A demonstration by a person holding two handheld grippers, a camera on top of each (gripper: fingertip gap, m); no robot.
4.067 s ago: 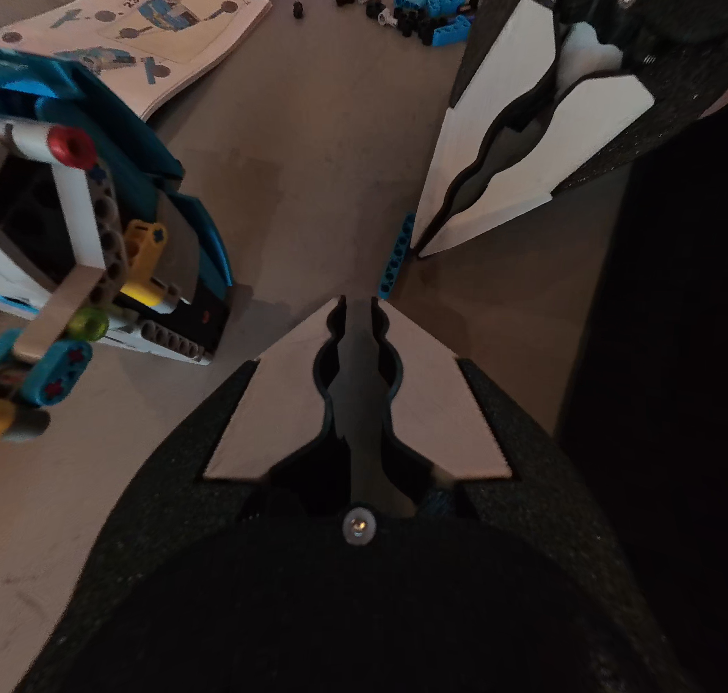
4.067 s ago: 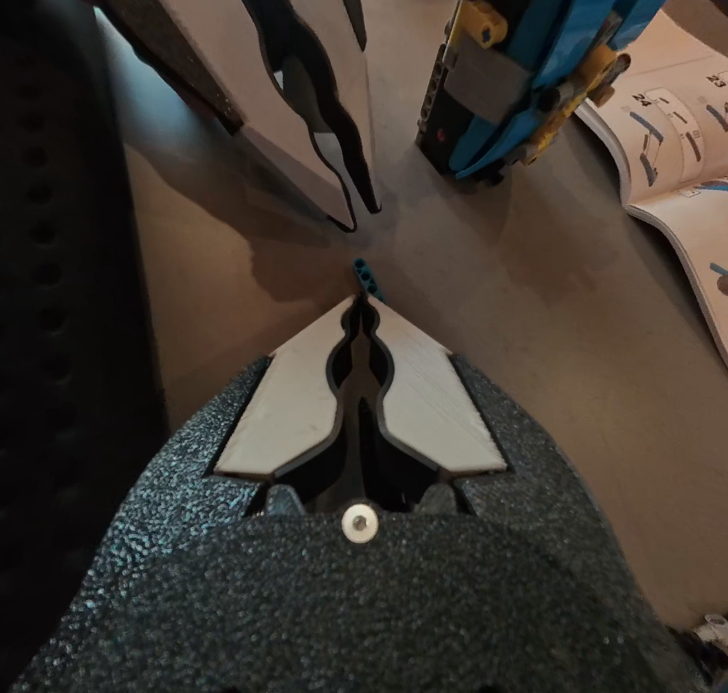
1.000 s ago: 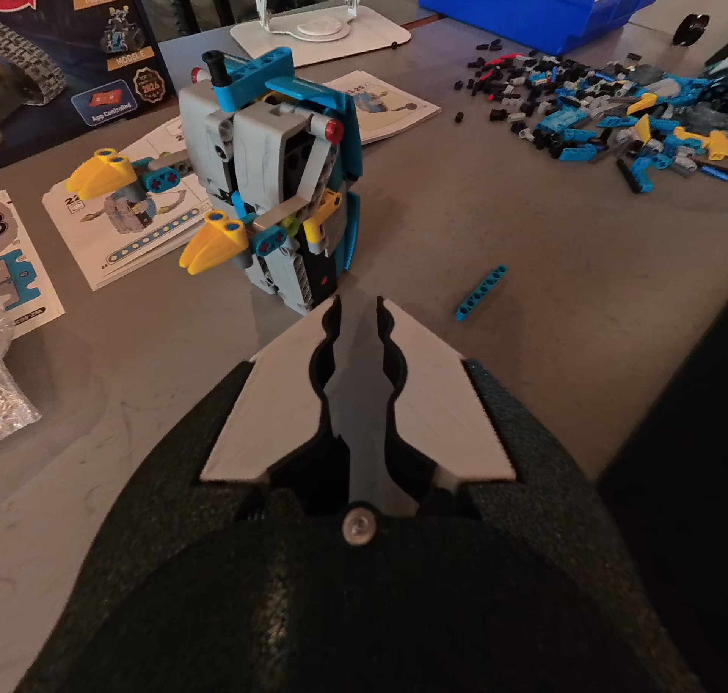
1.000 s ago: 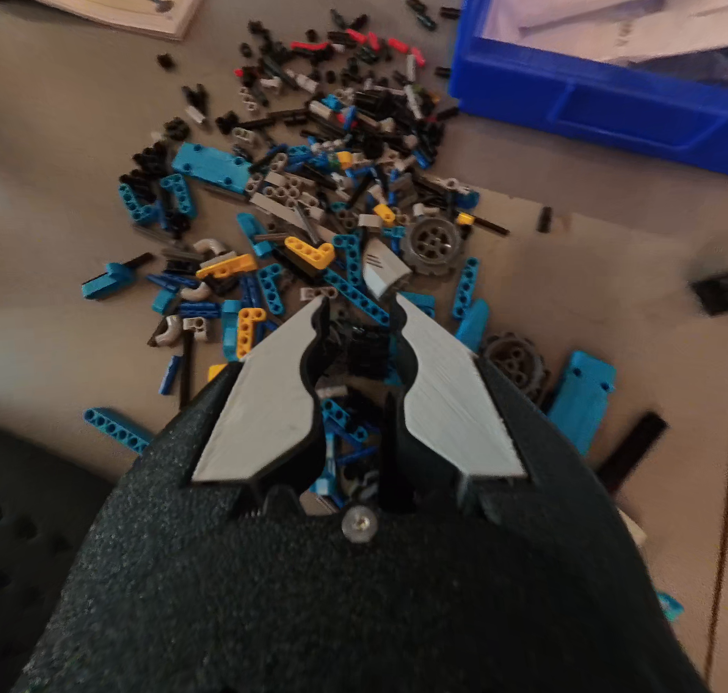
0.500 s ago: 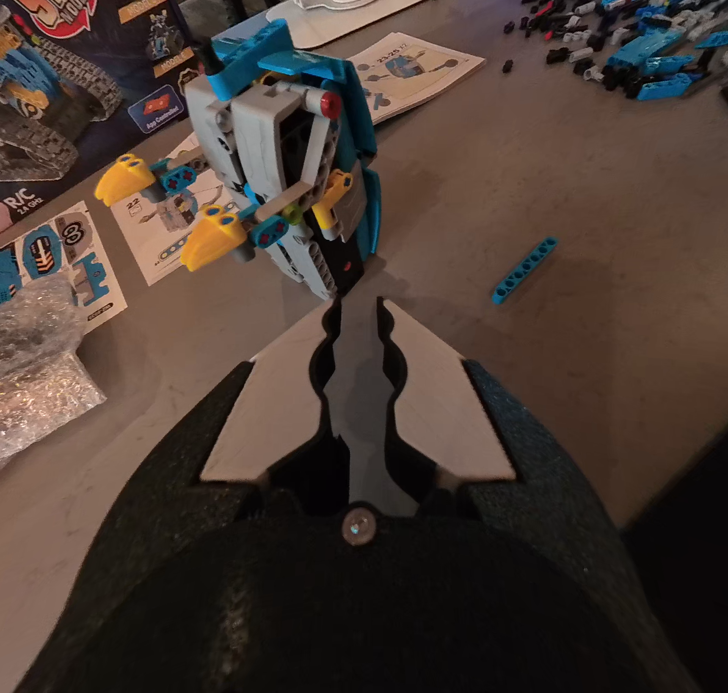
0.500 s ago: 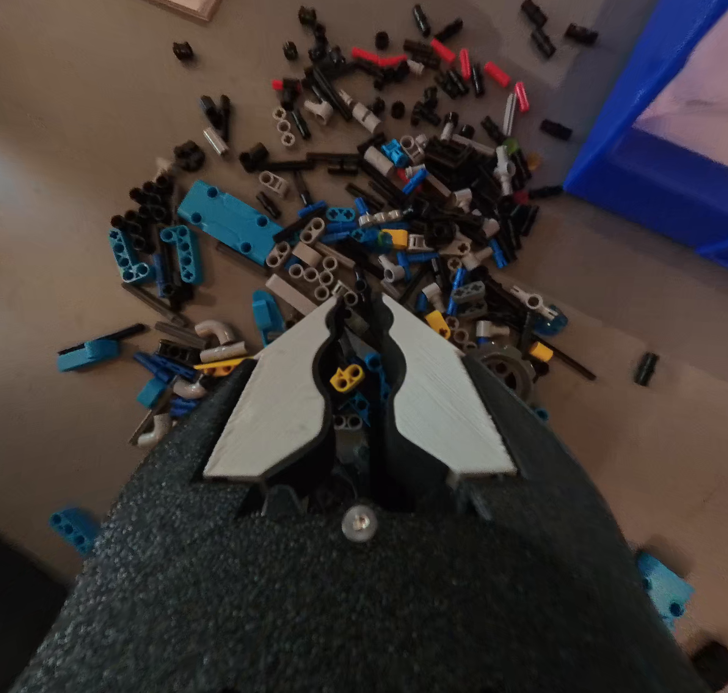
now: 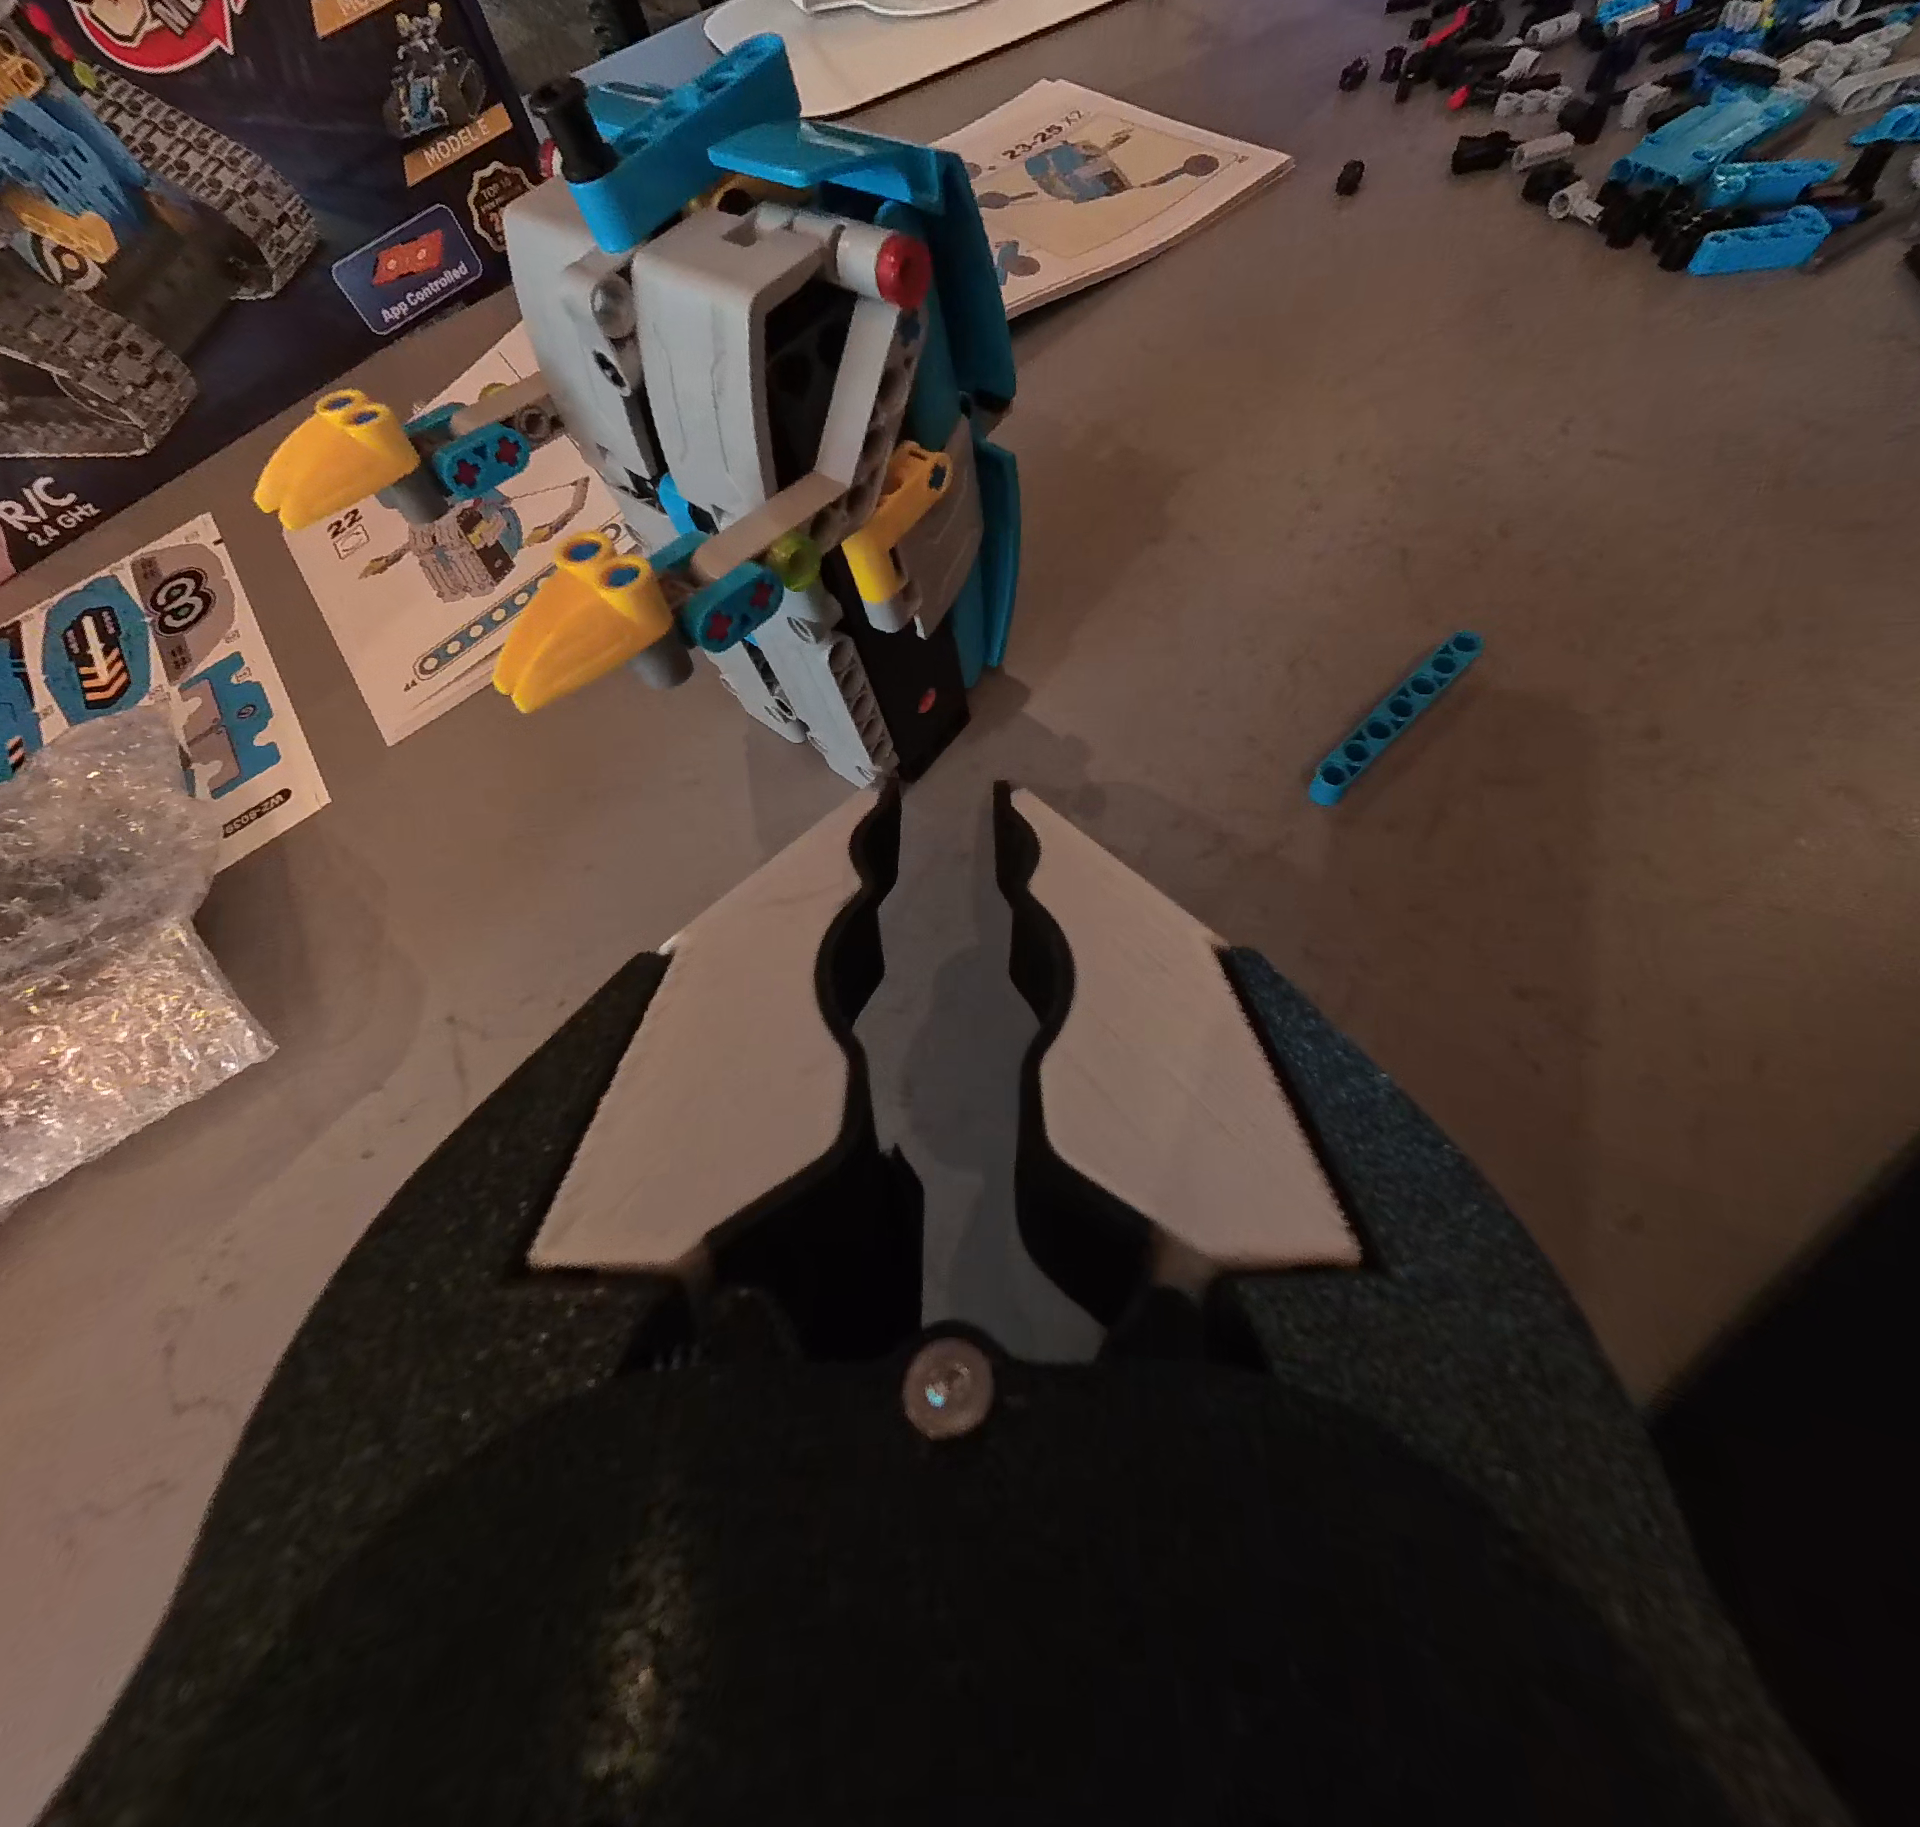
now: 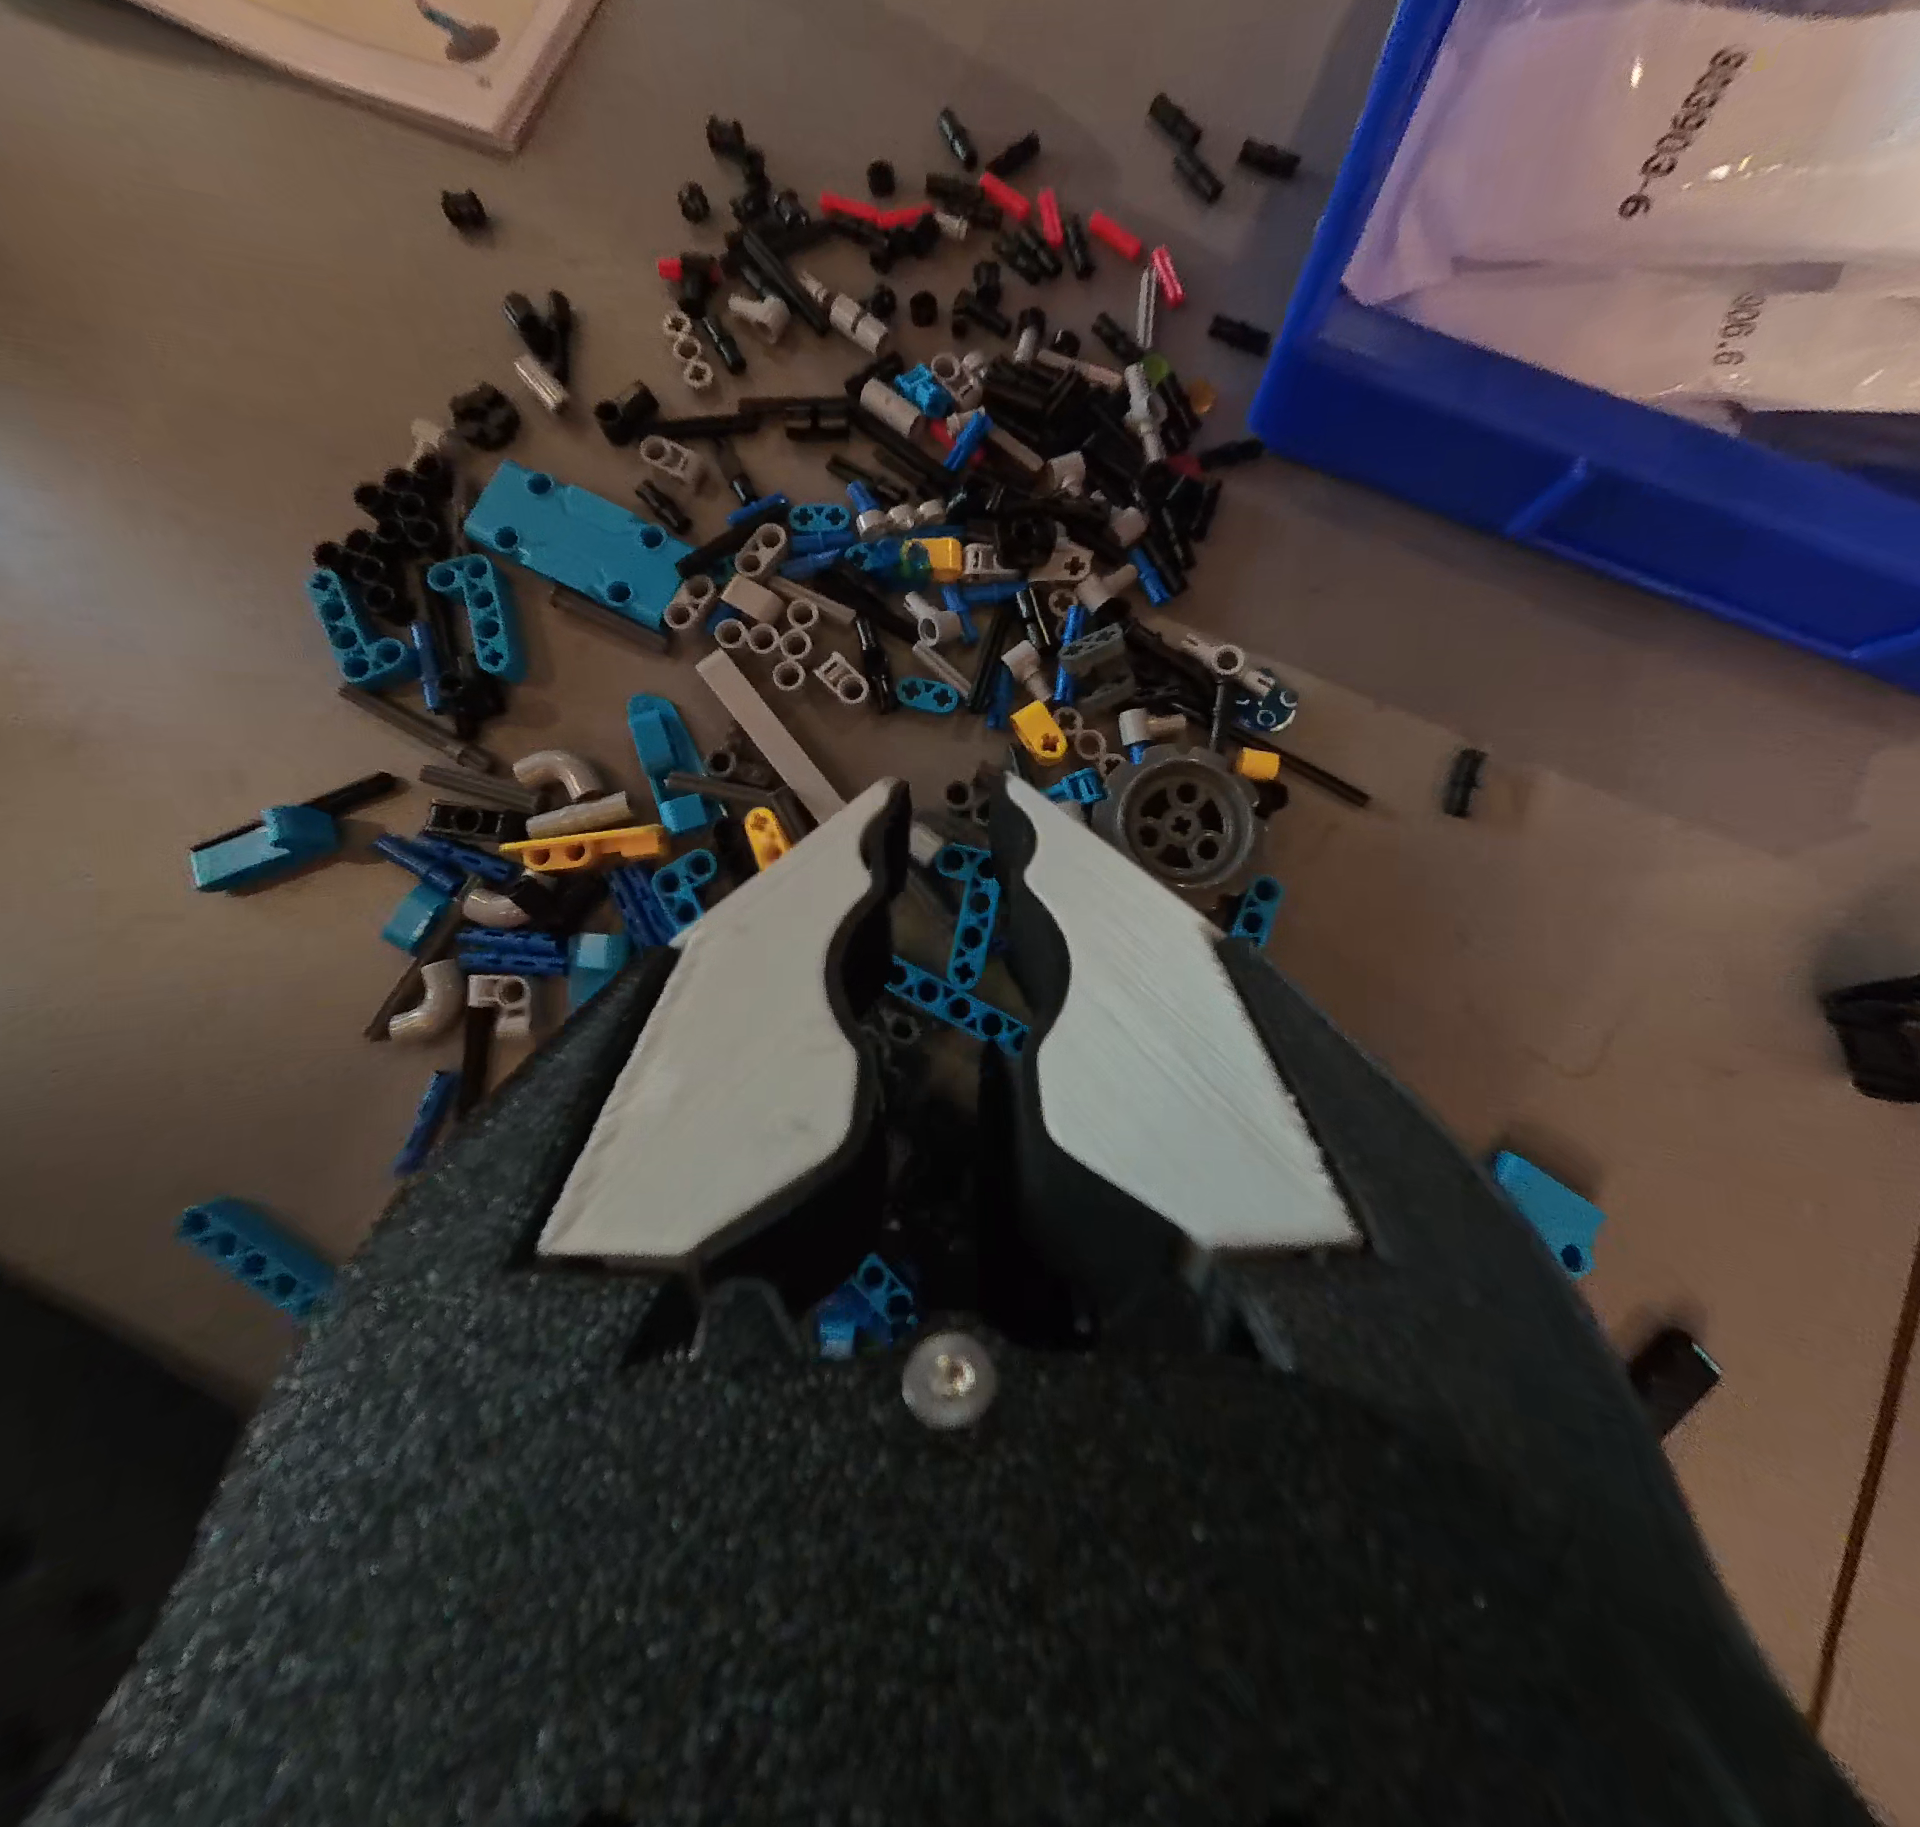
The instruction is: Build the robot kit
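Left claw point(image 7: 945, 790) gapes by model point(image 7: 769, 427); right claw point(image 8: 951, 801) over loose bricks point(image 8: 831, 551)

Ahead of the left gripper point(image 7: 945, 790) stands the brick model point(image 7: 769, 406) — bare table point(image 7: 1351, 998) to its right; loose bricks point(image 8: 883, 551) crowd the right gripper point(image 8: 951, 790).

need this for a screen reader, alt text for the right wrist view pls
Open right tongs hover empty just above a scattered pile of small building-toy pieces on a grey table. A blue bin sits at upper right, a booklet at upper left.
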